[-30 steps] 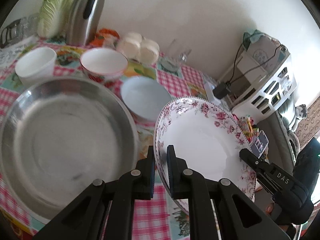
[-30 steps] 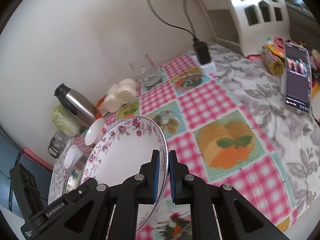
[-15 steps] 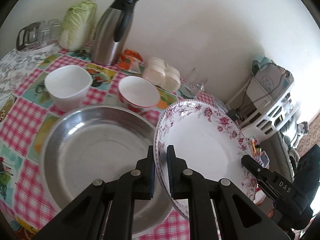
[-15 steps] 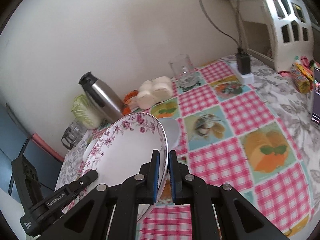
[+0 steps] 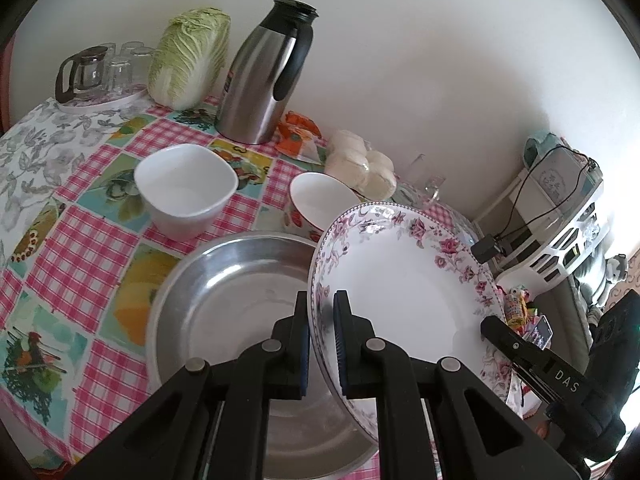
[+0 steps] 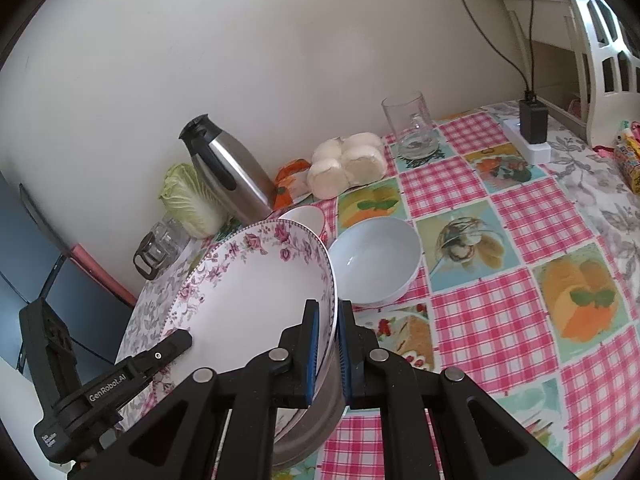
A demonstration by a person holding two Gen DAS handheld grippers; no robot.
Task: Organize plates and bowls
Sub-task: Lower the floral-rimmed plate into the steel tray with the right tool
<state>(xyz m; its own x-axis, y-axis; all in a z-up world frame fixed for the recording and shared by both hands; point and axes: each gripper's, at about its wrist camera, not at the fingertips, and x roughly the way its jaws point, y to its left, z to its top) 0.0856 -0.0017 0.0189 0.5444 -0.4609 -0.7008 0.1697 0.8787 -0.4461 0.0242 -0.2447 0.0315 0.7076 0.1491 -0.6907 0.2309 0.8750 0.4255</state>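
Observation:
A white plate with a pink floral rim (image 5: 400, 280) hangs tilted above the table, held from both sides. My left gripper (image 5: 321, 300) is shut on its near left rim. My right gripper (image 6: 328, 308) is shut on the opposite rim. Under the plate's left half lies a wide metal basin (image 5: 232, 292), whose edge also shows below the plate (image 6: 316, 432) in the right wrist view. Behind the basin stand a white square bowl (image 5: 184, 192) and a small bowl with a red pattern outside (image 5: 320, 200). A pale blue bowl (image 6: 376, 260) sits just right of the plate.
Along the wall stand a steel thermos (image 5: 268, 76), a cabbage (image 5: 188, 56), a tray of glassware (image 5: 96, 72), wrapped buns (image 5: 360, 164) and a glass mug (image 6: 410, 128). A power strip with a charger (image 6: 532, 128) lies by a white shelf (image 5: 560, 220).
Both grippers have carried the plate leftward across the table, so it now overlaps the metal basin. The pale blue bowl has come out from behind the plate in the right wrist view.

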